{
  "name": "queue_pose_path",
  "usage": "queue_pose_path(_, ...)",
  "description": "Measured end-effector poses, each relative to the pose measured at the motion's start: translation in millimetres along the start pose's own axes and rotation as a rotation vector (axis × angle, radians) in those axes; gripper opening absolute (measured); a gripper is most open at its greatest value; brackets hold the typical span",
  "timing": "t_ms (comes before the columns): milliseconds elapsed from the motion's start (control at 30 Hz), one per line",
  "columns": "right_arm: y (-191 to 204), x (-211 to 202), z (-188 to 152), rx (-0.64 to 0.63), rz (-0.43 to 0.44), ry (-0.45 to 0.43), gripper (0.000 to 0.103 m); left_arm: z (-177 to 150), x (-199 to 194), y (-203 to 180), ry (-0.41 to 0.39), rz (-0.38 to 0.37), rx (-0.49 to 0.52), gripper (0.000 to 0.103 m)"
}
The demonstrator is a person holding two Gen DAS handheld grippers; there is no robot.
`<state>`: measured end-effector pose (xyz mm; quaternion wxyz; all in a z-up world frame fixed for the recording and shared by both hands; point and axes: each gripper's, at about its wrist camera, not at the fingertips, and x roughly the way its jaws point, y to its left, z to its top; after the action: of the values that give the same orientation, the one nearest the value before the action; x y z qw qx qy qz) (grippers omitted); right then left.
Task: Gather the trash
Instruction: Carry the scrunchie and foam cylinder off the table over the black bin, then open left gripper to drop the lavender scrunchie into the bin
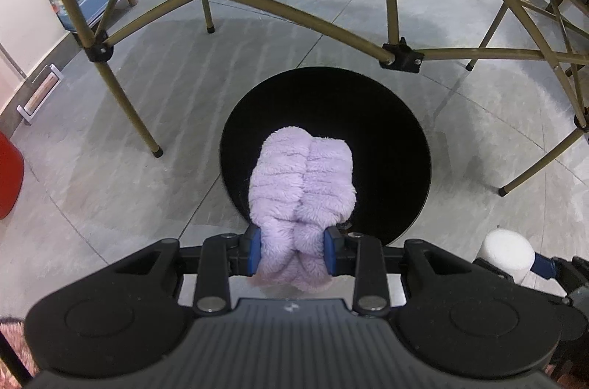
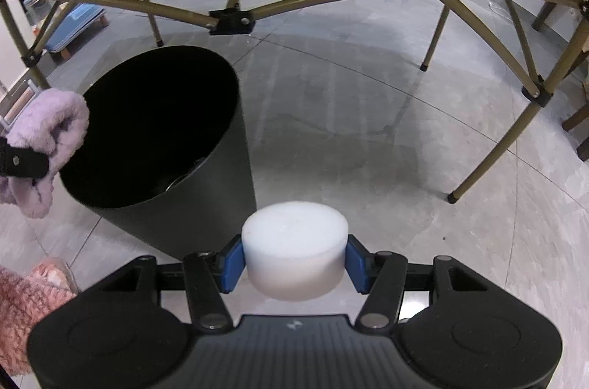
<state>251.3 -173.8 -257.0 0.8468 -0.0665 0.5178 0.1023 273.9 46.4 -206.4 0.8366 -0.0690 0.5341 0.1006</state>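
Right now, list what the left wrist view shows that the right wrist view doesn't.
Left wrist only: the left gripper shut on the purple fluffy cloth over the bin's mouth, and a red object at the left edge. Right wrist only: the black bin's outer wall, and a pink fuzzy sleeve. Both: bin, cloth, white foam puck in the right gripper, folding table frame.

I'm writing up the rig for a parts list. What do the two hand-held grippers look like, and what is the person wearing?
Both the left hand-held gripper and the right hand-held gripper have matte black bodies with a ribbed centre panel bearing a small pale logo, round side housings, black linkage bars with silver pivot pins, and blue finger pads. A fuzzy pink sleeve shows at the left.
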Motion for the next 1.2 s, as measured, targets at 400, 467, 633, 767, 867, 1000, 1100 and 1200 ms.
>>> queue_pose_path(400, -25, 1, 6, 0.095, -0.035, -0.028, 0.055, 14, 12, -25, 0.012, -0.018, -0.003, 0.032)
queue_pose_path(467, -28, 1, 7, 0.107, -0.040, -0.034, 0.055, 17, 15, -30, 0.011, -0.013, -0.004, 0.032)
queue_pose_path(633, -37, 4, 11, 0.142, -0.050, -0.043, 0.055, 25, 23, -37, 0.012, -0.010, -0.020, 0.032)
queue_pose_path(767, -42, 7, 13, 0.148, -0.064, -0.045, 0.055, 28, 33, -40, 0.029, -0.011, -0.033, 0.032)
queue_pose_path(867, -44, 12, 14, 0.155, -0.070, -0.038, 0.056, 31, 41, -43, 0.040, -0.010, -0.038, 0.032)
queue_pose_path(1000, -48, 19, 15, 0.159, -0.083, -0.031, 0.055, 34, 48, -46, 0.043, -0.002, -0.046, 0.032)
queue_pose_path(1100, -50, 25, 15, 0.163, -0.087, -0.022, 0.055, 35, 51, -45, 0.043, 0.008, -0.051, 0.032)
queue_pose_path(1200, -49, 28, 16, 0.162, -0.088, -0.019, 0.055, 37, 53, -44, 0.042, 0.020, -0.051, 0.032)
